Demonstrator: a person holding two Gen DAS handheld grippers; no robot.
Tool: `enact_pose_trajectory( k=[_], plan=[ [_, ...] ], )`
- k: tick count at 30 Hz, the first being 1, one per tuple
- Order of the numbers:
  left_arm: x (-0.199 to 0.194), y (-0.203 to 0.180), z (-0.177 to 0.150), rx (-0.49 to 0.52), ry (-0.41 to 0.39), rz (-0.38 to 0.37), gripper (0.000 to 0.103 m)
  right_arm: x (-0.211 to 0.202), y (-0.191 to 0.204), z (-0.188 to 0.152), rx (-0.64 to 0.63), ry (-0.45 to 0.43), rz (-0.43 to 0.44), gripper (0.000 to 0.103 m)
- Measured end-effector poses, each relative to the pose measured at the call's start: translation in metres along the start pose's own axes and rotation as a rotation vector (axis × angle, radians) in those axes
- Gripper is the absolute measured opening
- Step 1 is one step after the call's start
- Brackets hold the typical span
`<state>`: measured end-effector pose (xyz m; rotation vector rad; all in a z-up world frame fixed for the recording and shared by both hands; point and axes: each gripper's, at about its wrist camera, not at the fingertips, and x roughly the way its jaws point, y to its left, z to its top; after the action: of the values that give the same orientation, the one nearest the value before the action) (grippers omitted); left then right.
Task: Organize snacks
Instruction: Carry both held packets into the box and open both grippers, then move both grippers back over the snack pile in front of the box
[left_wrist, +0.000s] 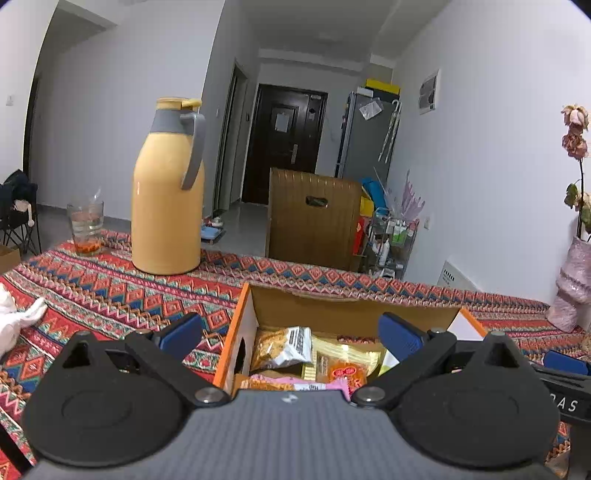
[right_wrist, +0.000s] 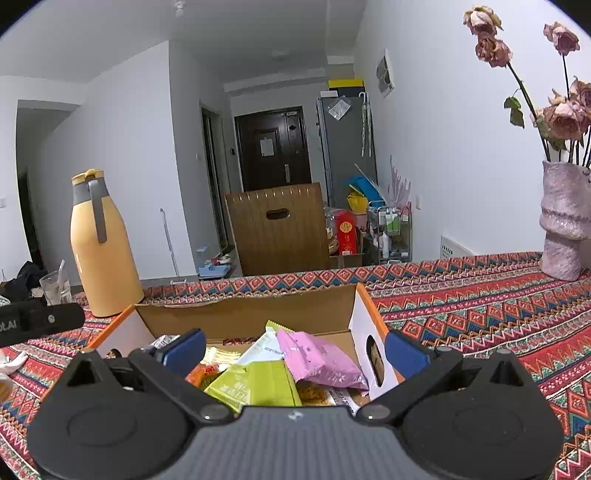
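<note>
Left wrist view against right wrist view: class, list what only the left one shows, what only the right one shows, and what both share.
Only the left wrist view shows a white soft item at the table's left edge and the orange snack packet clearly. Only the right wrist view shows the green packet and the dried roses' blooms in full. Both share the snack box, the pink packet, the yellow thermos, the glass, the patterned cloth and open, empty jaws on the left gripper and right gripper.

We face a dark entrance door (left_wrist: 284, 144) at the end of a white-walled hallway. Right of that door stands a grey fridge (left_wrist: 365, 140); before it, a wooden chair back (left_wrist: 314, 218); grey floor tiles (left_wrist: 243, 221) run beneath.
</note>
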<state>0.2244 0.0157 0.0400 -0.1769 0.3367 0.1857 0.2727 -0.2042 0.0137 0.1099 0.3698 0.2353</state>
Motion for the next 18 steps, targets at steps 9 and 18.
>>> enact_pose_trajectory(
  k=[9, 18],
  plan=[
    [-0.025, 0.004, 0.013, -0.001, -0.008, -0.009, 0.103, -0.024, 0.004, 0.011, -0.023, -0.018, 0.012, 0.103],
    [-0.058, 0.017, 0.006, 0.022, 0.012, -0.022, 0.103, -0.065, 0.005, -0.001, -0.048, -0.021, 0.024, 0.103]
  ],
)
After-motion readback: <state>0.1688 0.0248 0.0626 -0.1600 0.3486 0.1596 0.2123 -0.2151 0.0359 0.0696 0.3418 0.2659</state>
